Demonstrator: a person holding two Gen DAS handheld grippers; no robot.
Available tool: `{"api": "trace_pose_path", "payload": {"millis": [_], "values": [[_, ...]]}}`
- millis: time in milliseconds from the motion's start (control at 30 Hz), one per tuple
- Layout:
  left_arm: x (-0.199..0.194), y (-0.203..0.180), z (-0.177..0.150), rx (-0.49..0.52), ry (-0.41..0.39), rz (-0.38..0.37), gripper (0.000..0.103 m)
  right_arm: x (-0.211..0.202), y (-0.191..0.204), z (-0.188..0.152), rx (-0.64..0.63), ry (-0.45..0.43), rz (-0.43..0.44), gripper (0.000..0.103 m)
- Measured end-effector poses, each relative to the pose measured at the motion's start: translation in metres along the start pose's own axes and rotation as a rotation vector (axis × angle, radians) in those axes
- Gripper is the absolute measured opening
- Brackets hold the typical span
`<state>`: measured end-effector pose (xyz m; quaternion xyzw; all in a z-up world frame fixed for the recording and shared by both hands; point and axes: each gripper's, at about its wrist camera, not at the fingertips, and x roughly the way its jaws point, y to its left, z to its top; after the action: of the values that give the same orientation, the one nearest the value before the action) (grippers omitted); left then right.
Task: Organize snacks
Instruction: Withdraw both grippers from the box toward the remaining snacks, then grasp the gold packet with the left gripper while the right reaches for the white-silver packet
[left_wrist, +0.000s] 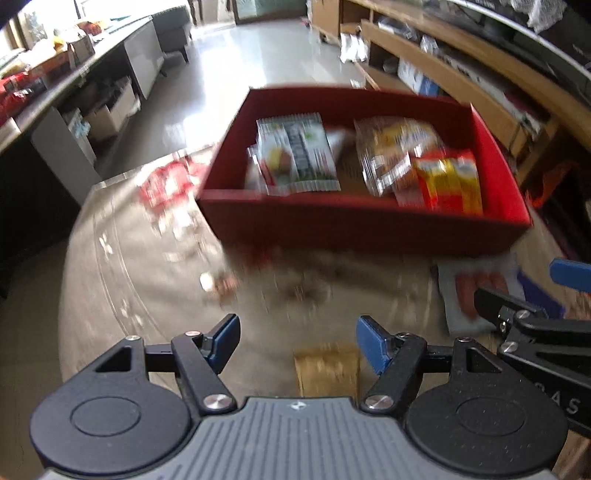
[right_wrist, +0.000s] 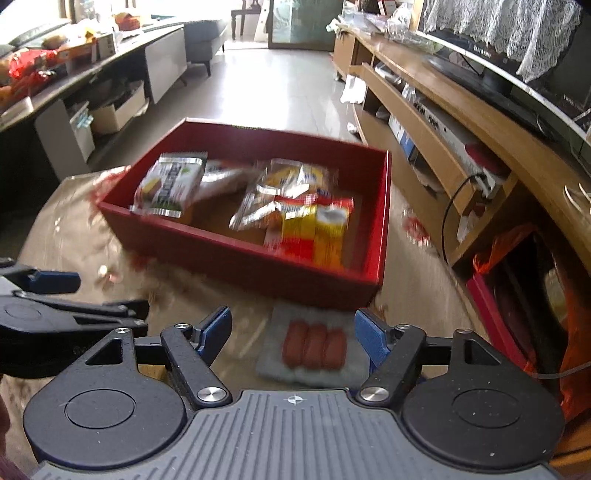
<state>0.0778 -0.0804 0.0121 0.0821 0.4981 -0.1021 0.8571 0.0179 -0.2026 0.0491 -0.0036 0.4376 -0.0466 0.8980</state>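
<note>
A red box (left_wrist: 354, 225) (right_wrist: 236, 258) stands on a patterned cloth and holds several snack packets: a green and white one (left_wrist: 295, 155) (right_wrist: 170, 184) on its left side, yellow and red ones (left_wrist: 443, 181) (right_wrist: 314, 229) on its right. In front of the box lies a sausage packet (right_wrist: 314, 349) (left_wrist: 476, 291). My right gripper (right_wrist: 293, 339) hangs open over it, blue pads apart to either side. A gold-brown packet (left_wrist: 327, 369) lies below my left gripper (left_wrist: 297, 341), which is open with nothing between its pads.
A wooden TV cabinet (right_wrist: 443, 122) with shelves runs along the right. On the left a long desk (right_wrist: 74, 74) carries clutter. Small sweets (left_wrist: 218, 284) lie on the cloth near the box. An orange bag (right_wrist: 576, 332) sits at the right edge.
</note>
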Motion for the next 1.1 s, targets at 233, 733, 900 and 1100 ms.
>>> {"api": "trace_pose_path", "payload": {"millis": [233, 733, 900, 1100], "values": [[0.012, -0.004, -0.026, -0.007, 0.077, -0.018, 0.068, -0.01, -0.001, -0.03, 0.015, 0.039, -0.002, 0.08], [0.031, -0.005, -0.036, -0.058, 0.146, -0.033, 0.046, -0.037, 0.015, -0.094, 0.043, 0.115, 0.055, 0.082], [0.026, -0.001, -0.038, -0.046, 0.14, -0.048, 0.041, -0.043, 0.028, -0.115, 0.056, 0.157, 0.073, 0.083], [0.021, 0.002, -0.042, -0.032, 0.139, -0.067, 0.041, -0.053, 0.048, -0.143, 0.09, 0.215, 0.12, 0.085]]}}
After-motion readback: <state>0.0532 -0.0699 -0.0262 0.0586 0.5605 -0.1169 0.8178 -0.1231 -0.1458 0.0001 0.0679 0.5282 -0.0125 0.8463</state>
